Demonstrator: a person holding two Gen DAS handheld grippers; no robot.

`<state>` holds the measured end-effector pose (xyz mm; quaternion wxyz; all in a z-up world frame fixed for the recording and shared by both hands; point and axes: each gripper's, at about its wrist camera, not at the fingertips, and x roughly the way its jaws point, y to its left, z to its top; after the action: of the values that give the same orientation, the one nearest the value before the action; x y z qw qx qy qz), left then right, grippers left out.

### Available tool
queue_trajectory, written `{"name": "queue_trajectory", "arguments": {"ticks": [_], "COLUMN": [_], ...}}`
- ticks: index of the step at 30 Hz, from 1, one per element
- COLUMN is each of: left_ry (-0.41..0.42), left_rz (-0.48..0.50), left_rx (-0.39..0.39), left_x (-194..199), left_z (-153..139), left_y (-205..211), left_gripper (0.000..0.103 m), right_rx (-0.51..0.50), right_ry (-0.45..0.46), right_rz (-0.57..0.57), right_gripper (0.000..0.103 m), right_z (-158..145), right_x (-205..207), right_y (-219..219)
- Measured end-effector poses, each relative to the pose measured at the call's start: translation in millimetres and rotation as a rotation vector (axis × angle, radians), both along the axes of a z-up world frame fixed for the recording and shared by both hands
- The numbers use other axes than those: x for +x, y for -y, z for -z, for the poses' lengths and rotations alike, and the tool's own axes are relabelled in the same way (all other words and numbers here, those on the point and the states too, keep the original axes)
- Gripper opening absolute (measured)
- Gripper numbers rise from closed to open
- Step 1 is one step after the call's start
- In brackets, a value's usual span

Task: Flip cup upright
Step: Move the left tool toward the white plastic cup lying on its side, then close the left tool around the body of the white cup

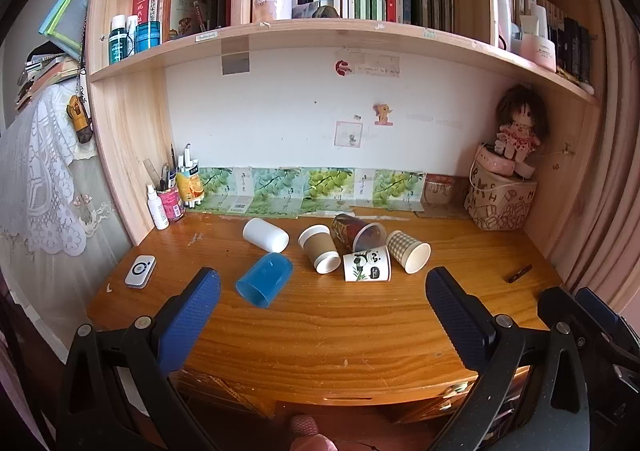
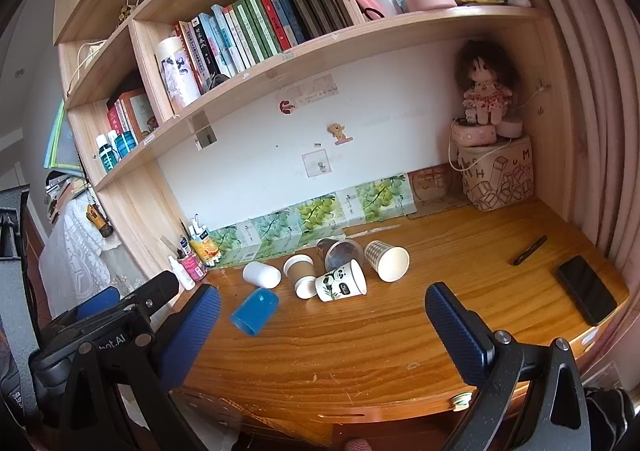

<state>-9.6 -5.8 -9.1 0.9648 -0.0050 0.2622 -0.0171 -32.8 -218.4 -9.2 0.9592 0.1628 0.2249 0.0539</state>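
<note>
Left wrist view: both grippers, left gripper (image 1: 322, 287) and right gripper (image 2: 322, 301), hover with jaws apart over the near worktop (image 1: 320, 331). Nothing is grasped; next, probably, reach the toppled blue cup (image 1: 265, 278).

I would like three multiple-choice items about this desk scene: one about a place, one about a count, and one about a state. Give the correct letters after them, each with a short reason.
1. Where does the black smartphone lie?
A. near the desk's right edge
B. on the bookshelf
C. beside the pen holder

2. How many cups lie tipped over on the wooden desk?
A. three
B. six
C. nine

3. How do the jaws of the left gripper stand?
A. shut on a cup
B. open, holding nothing
C. shut on a pen

Answers
1. A: the right wrist view shows it flat there, past the dark pen.
2. B: blue plastic cup, white plastic cup, brown paper cup, dark patterned cup, panda-print paper cup, checked paper cup.
3. B: the blue pads are wide apart, with only desk between them.
</note>
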Motion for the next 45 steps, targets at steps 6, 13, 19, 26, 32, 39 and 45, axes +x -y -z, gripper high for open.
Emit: {"name": "queue_trajectory", "arguments": {"ticks": [6, 13, 19, 26, 32, 39, 45], "left_ry": [-0.025, -0.054, -0.073, -0.124, -0.155, -0.124, -0.132], "left_rz": [-0.004, 0.006, 0.019, 0.020, 0.008, -0.040, -0.092], "left_rx": [0.004, 0.015, 0.026, -0.006, -0.054, -0.122, -0.166], "left_x": [3, 9, 21, 53, 92, 132, 164], "left_z": [1, 7, 11, 20, 21, 16, 18], "left_y": [-3, -2, -5, -23, -42, -69, -94], "left_gripper": [0.102, 0.102, 0.102, 0.102, 0.102, 0.102, 0.102], "right_rx": [0.027, 0.054, 0.061, 0.053, 0.012, -0.063, -0.142], "right_ry": [-0.016, -0.036, -0.062, -0.085, -0.090, -0.057, -0.033], "right_rz": [-0.003, -0.002, -0.010, -0.012, -0.017, -0.054, -0.119], "right_gripper": [0.103, 0.103, 0.103, 0.103, 0.103, 0.103, 0.102], "right_z": [3, 6, 10, 14, 10, -1, -5], "right_x": [1, 9, 22, 51, 87, 125, 152], "right_y": [0, 1, -5, -15, -35, -60, -91]}}
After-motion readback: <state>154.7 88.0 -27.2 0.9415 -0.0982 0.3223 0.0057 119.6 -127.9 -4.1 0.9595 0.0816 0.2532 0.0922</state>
